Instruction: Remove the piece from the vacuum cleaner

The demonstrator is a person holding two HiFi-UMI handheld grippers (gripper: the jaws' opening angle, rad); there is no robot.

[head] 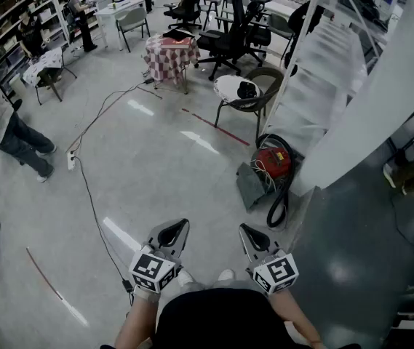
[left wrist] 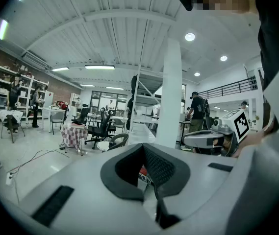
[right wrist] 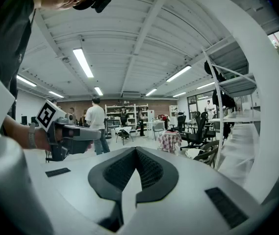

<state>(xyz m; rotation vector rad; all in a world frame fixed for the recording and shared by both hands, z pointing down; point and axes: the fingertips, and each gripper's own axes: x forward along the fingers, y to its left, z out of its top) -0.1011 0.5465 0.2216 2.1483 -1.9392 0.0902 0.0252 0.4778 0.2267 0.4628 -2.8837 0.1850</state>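
Observation:
A red vacuum cleaner (head: 273,162) stands on the floor at the foot of a white staircase, with its black hose (head: 280,203) looped in front and a grey piece (head: 249,185) lying beside it. My left gripper (head: 175,232) and right gripper (head: 252,235) are held side by side near my body, well short of the vacuum. Both are shut with nothing between the jaws. In the left gripper view the gripper (left wrist: 144,149) points toward the chairs, and a bit of the red vacuum (left wrist: 142,172) shows past the pads. The right gripper (right wrist: 136,151) faces the room.
A chair with a white seat (head: 239,91) stands behind the vacuum. Farther back are a table with a checked cloth (head: 170,52) and black office chairs (head: 228,38). A cable (head: 90,195) runs across the floor at left, near a person (head: 1,128). White stairs (head: 323,71) rise at right.

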